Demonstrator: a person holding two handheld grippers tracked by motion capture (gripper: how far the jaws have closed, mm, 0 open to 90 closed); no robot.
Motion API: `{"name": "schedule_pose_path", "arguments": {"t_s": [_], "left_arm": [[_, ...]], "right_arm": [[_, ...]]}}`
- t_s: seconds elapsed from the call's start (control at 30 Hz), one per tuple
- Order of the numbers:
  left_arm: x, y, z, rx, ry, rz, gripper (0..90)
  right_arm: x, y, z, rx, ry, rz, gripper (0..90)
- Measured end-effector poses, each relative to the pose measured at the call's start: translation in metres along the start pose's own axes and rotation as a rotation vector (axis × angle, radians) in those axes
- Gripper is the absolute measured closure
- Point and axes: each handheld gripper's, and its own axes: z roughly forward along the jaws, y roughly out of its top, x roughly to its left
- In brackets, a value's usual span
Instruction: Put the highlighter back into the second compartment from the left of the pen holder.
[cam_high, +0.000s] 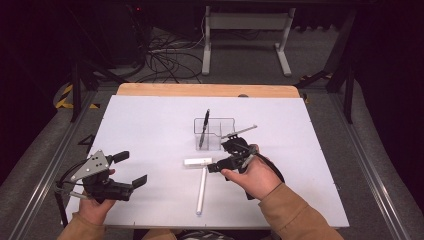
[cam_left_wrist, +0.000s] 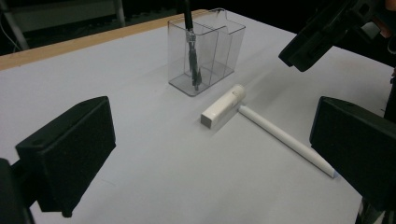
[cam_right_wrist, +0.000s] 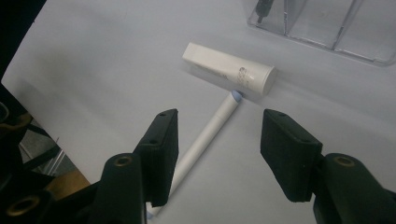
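Right tongs (cam_right_wrist: 217, 154) stand half open over the white pen (cam_right_wrist: 205, 135), jaws clear of it, beside the white tube (cam_right_wrist: 226, 68). Left tongs (cam_high: 131, 170) wide open, empty.

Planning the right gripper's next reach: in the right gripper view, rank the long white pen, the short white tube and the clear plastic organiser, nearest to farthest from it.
1. Long white pen, running between its fingers.
2. Short white tube, just beyond the pen's tip.
3. Clear plastic organiser, farthest, at the top right.

Bare table (cam_high: 150, 130) lies left of the clear holder (cam_high: 214, 134); white tube (cam_high: 198, 162) and white pen (cam_high: 201, 190) block the middle.
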Motion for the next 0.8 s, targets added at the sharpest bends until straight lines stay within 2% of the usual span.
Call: {"name": "schedule_pose_path", "arguments": {"t_s": [0.07,0.23,0.33,0.4,0.63,0.8], "left_arm": [[0.0,0.0,0.0,-0.003,-0.003,-0.001,0.9],[0.0,0.001,0.001,-0.004,-0.005,0.004,0.9],[0.0,0.001,0.002,-0.002,-0.006,0.001,0.9],[0.0,0.001,0.002,-0.002,-0.007,0.002,0.9],[0.0,0.002,0.001,-0.003,-0.004,0.009,0.9],[-0.001,0.002,0.001,-0.001,-0.002,0.007,0.9]], "right_arm": [[0.0,0.001,0.003,0.001,-0.007,0.001,46.8],[0.0,0.002,0.006,0.032,0.003,0.057,47.5],[0.001,0.001,0.007,0.026,0.012,0.077,48.3],[0.0,0.001,0.008,0.019,0.038,0.091,48.1],[0.002,0.002,0.012,0.041,0.019,0.121,51.8],[0.003,0.0,0.014,0.046,-0.002,0.117,52.5]]}}
